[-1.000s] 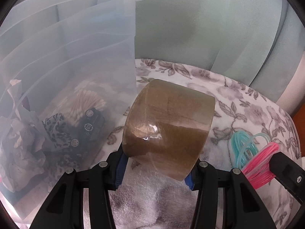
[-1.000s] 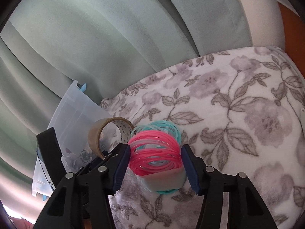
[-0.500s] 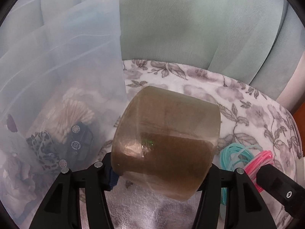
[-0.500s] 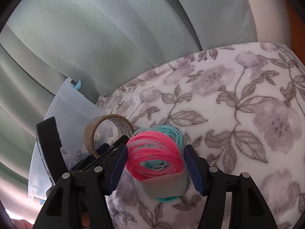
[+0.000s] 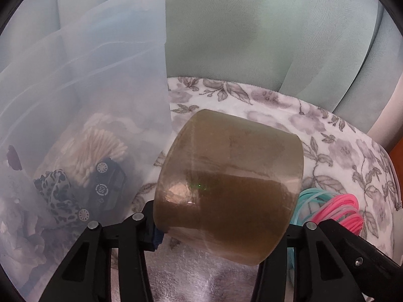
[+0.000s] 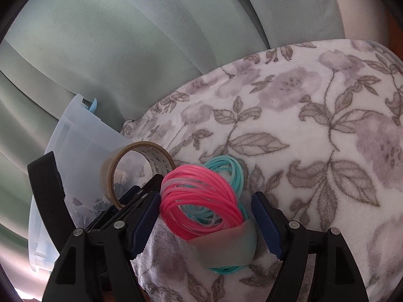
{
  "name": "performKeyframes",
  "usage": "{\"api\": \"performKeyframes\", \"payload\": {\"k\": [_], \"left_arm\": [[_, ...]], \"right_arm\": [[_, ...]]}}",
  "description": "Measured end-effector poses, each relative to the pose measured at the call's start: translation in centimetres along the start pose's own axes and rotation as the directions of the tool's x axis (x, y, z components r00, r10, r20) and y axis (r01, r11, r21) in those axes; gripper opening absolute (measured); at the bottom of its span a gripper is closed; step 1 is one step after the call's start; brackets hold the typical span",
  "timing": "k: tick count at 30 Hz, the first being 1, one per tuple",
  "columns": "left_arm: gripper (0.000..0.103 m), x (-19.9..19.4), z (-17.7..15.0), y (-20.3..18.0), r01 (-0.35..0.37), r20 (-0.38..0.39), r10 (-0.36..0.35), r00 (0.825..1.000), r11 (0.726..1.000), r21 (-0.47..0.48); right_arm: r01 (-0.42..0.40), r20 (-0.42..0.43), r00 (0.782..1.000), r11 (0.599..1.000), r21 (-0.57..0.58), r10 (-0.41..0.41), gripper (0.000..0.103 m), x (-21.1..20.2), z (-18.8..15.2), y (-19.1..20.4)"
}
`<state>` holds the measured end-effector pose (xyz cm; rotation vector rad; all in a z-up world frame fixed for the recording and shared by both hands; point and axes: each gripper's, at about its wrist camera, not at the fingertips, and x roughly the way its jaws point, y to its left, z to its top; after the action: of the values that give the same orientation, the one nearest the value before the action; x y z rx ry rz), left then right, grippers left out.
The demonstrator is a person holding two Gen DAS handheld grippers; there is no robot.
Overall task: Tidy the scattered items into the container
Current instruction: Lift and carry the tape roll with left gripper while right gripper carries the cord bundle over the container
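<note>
Left gripper [image 5: 221, 229] clamped on brown translucent tape roll [image 5: 230, 188], translucent plastic container [image 5: 83, 100] just left; right gripper [image 6: 206, 216] apart, straddling pink-teal plastic loops [image 6: 199, 198]

glossy brown tape roll [image 5: 226, 196]; frosted plastic container [image 5: 83, 80]; fuzzy floral blanket [image 6: 302, 125]
</note>
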<state>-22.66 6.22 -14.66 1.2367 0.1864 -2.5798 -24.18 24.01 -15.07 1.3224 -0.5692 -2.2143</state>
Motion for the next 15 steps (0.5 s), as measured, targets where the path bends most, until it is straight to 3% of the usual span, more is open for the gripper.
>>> {"api": "performKeyframes", "payload": {"k": [15], "left_arm": [[0.049,-2.0,-0.3,0.2,0.021,0.004,-0.021,1.000,1.000,0.011]], "right_arm": [[0.015,0.042,0.999,0.999,0.034,-0.016,0.065,-2.6,-0.7,0.6]]}}
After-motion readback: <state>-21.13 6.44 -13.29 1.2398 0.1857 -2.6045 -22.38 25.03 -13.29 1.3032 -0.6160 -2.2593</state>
